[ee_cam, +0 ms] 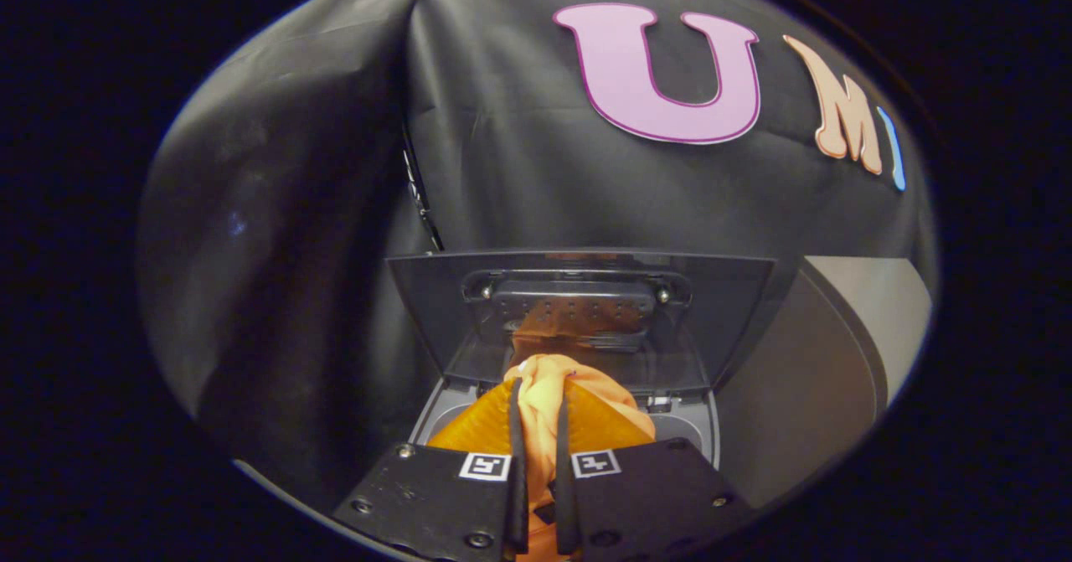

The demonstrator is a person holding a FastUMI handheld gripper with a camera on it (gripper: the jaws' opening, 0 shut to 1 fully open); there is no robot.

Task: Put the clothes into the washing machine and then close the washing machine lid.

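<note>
Clothes (544, 394), bunched orange fabric, pinched between tongs (536, 403), above open washing machine (687, 428), lid (578, 311) raised

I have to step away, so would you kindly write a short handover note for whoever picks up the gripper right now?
Gripper: fingers shut on the orange cloth, which is bunched between them and rises just past their tips.

Washing machine: directly ahead and below the fingers, its opening partly seen under the cloth. The lid stands raised beyond the fingers, with the cloth reflected in it.

Done: cloth picked up and brought over the opening.

Left: lower the cloth into the machine, let go, pull the fingers clear, then swing the lid down shut. How far the cloth already hangs inside cannot be told.
</note>
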